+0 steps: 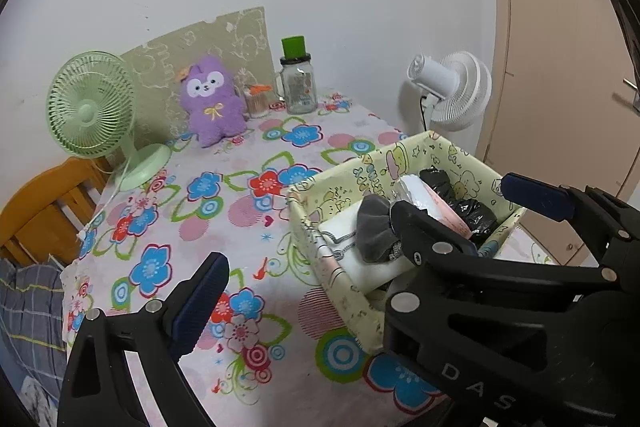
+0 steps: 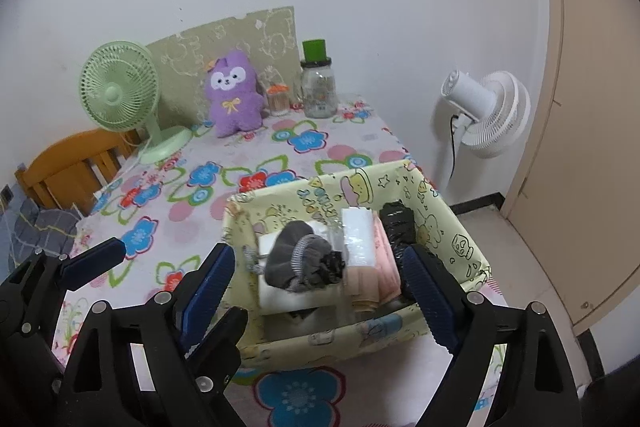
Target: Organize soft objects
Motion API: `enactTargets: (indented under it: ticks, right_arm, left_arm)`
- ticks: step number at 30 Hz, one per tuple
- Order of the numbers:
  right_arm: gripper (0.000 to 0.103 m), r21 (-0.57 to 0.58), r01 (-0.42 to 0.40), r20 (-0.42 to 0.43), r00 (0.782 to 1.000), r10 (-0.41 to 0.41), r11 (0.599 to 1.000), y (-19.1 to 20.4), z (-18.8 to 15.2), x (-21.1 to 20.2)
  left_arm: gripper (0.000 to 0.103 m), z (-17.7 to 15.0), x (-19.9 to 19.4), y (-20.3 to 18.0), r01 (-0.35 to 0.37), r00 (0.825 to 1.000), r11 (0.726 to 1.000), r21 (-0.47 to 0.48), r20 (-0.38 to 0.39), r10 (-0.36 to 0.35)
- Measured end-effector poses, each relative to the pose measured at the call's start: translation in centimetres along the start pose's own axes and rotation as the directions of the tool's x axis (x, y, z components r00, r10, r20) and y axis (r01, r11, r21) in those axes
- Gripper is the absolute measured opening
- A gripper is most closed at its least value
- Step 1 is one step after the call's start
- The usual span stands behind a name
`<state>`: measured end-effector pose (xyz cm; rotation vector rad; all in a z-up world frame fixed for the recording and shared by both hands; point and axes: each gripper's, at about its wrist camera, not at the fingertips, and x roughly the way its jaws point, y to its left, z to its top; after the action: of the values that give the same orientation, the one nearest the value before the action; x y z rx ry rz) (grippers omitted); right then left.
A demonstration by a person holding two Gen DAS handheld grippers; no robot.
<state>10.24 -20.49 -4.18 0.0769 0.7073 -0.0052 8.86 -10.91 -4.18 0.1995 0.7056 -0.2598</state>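
A yellow cartoon-print fabric box [image 2: 360, 331] [image 1: 352, 167] stands on the flowered table. Inside lie a grey scrunchie-like cloth [image 2: 298, 257] [image 1: 374, 231] on a white folded item [image 2: 280, 291], a white packet [image 2: 358, 235], pink folded cloth [image 2: 374, 287] and a black bundle [image 2: 398, 223] [image 1: 460, 203]. My right gripper [image 2: 320, 283] is open and empty over the box's near side. My left gripper [image 1: 360, 239] is open and empty; its right finger is hidden behind the right gripper's body, and it also shows in the right wrist view [image 2: 96, 261]. A purple plush [image 1: 212, 101] [image 2: 234, 95] sits at the table's far side.
A green desk fan [image 1: 92, 107] [image 2: 120, 95], a glass jar with a green lid [image 1: 298, 79] [image 2: 318, 87] and a small toothpick holder [image 1: 258, 103] stand at the back. A white floor fan [image 2: 484, 111] and a door [image 2: 592, 107] are to the right. A wooden chair [image 1: 44, 207] stands left.
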Motion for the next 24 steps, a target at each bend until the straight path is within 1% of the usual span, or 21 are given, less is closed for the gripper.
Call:
enactTargets:
  ticks: [3,8,13,20,24]
  right_arm:
    - [0.091,-0.001,-0.006,0.020,1.000,0.006,1.000,0.5,0.0,-1.1]
    - [0.092,-0.011,-0.012,0.045,0.999,0.012,1.000,1.7,-0.3,-2.5]
    - [0.092,-0.016,-0.030,0.060,0.998,0.031,0.999,2.5,-0.4,-3.6]
    - [0.093,-0.027,-0.085,0.088,0.992,0.087,0.996,3.3,0.1,-5.4]
    - [0.096,-0.039,-0.101,0.111,0.988,0.105,0.994,3.4,0.7,-6.4]
  left_arm:
    - [0.098,-0.3,-1.0,0.8,0.008,1.000,1.000,-0.018,0.015,-0.008]
    - [0.098,-0.8,-2.3,1.6,-0.006,0.999,0.999,-0.033,0.032,0.007]
    - [0.098,-1.1,-3.8,2.1,-0.026,0.998,0.999,-0.045,0.055,0.029]
    - [0.098,-0.8,-6.1,2.0,-0.063,0.994,0.996,-0.061,0.087,0.069]
    - [0.100,-0.5,-7.3,2.1,-0.086,0.989,0.993,-0.083,0.112,0.095]
